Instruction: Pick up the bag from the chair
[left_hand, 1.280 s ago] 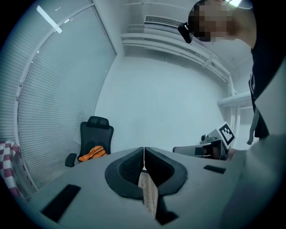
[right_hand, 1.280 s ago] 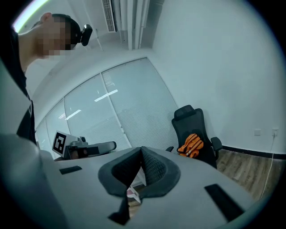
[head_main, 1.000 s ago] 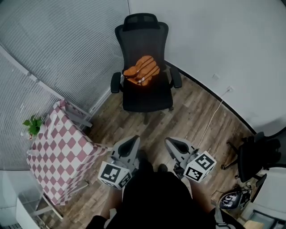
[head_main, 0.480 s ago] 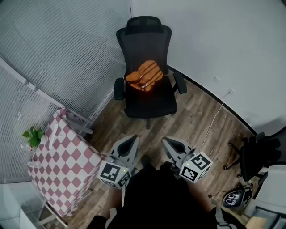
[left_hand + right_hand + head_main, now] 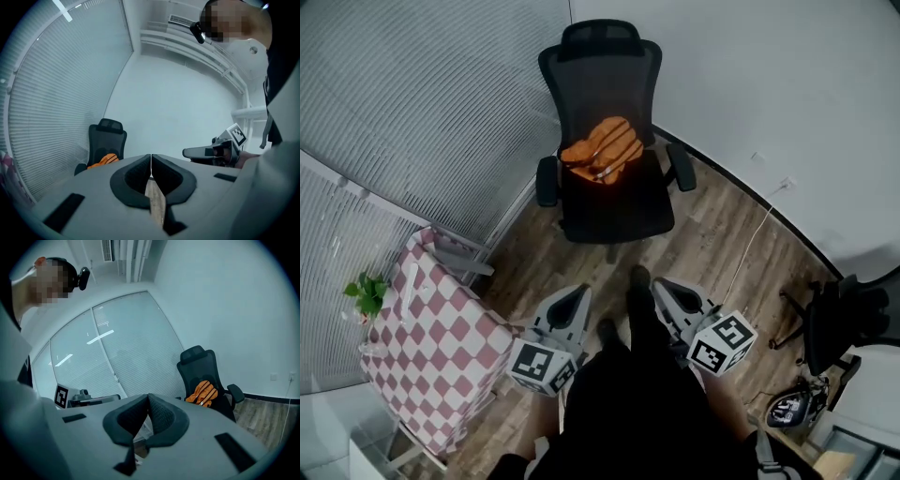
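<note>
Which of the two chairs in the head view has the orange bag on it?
The black office chair with the headrest, straight ahead: the orange bag lies on its seat. The dark chair at the right edge shows no bag.

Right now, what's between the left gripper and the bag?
Head view: beyond the left gripper, just wooden floor and the chair seat, then the orange bag.

Orange striped bag point(image 5: 600, 150) on black chair point(image 5: 617, 206); pink-and-white checked tablecloth point(image 5: 427, 349).

Checkered table point(image 5: 431, 347), small plant point(image 5: 366, 292), white cable point(image 5: 750, 246), possibly a helmet point(image 5: 789, 410)
</note>
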A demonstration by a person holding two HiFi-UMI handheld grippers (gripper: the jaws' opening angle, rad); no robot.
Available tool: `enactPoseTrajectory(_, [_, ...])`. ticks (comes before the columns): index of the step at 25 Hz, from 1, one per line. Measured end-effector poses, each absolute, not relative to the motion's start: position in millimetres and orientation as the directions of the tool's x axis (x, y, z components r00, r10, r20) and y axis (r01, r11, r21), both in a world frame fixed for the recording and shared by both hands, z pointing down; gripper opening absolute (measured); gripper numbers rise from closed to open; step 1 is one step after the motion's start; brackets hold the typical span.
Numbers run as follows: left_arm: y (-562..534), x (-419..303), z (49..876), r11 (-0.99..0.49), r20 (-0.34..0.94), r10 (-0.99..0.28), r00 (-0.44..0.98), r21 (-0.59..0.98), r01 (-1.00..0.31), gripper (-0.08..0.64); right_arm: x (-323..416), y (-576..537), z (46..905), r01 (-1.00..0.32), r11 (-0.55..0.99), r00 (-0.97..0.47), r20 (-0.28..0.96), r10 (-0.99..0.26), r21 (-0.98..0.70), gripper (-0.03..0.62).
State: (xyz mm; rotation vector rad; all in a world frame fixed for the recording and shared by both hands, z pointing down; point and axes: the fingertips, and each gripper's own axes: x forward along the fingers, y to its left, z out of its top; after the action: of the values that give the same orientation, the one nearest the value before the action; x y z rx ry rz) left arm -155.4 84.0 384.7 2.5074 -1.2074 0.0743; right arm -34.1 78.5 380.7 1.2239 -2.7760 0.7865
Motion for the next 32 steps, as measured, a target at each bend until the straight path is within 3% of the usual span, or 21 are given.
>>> enactPoseTrajectory(14, [-50.2, -113.7, 347.6, -0.581, 0.169, -0.765, 0.621, 0.234, -0.779, 0.034, 11.7, -76.9, 360.4, -0.658, 0.618, -0.720, 0.119, -0.684, -0.430, 0.020])
enactPoseTrajectory(32, [-142.5, -34.7, 369.3, -0.500, 0.240, -0.798, 0.553, 0.250, -0.829, 0.034, 57.1, -180.4, 398.4, -0.555, 0.662, -0.813, 0.160, -0.560, -0.504, 0.020])
